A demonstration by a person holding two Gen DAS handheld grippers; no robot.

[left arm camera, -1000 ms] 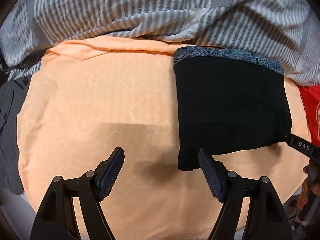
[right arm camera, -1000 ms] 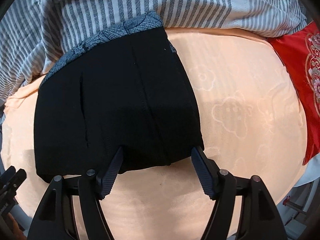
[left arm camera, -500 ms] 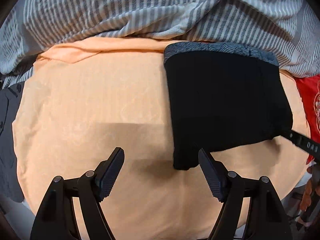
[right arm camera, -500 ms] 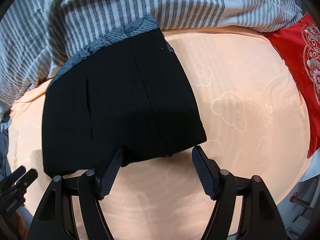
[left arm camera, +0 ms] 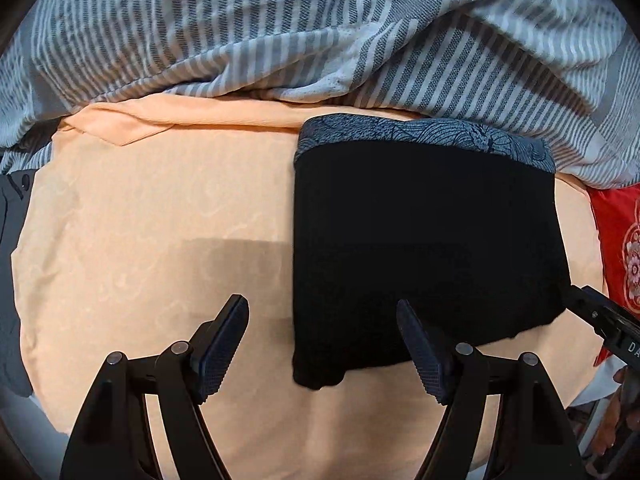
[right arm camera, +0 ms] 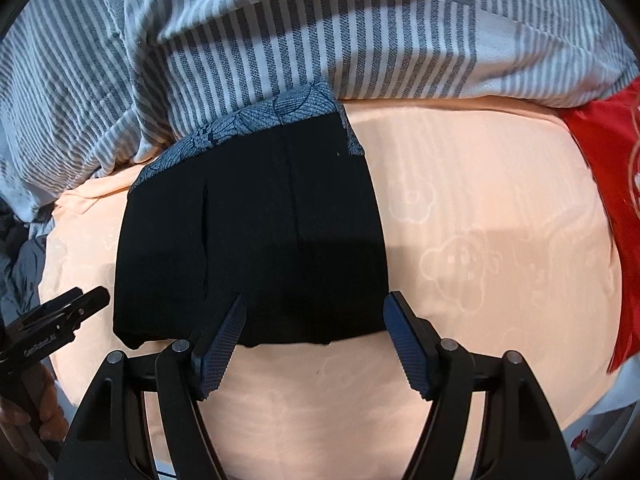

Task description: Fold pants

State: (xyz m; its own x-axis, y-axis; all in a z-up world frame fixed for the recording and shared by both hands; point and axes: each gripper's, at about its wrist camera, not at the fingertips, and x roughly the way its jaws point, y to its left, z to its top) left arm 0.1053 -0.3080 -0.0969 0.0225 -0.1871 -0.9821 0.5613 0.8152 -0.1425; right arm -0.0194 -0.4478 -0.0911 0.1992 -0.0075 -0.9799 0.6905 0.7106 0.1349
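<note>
The black pants [left arm camera: 424,264] lie folded into a compact rectangle on the peach bed sheet [left arm camera: 160,220], their near edge just ahead of my fingers. A blue-grey patterned band [right arm camera: 256,124] shows along their far edge. My left fingers [left arm camera: 322,344] stand apart, holding nothing, above the pants' near left corner. My right fingers [right arm camera: 314,336] stand apart and empty over the near edge. Beyond lies a striped quilt [right arm camera: 280,32]; right of my fingers, a red cloth [right arm camera: 604,148].
</note>
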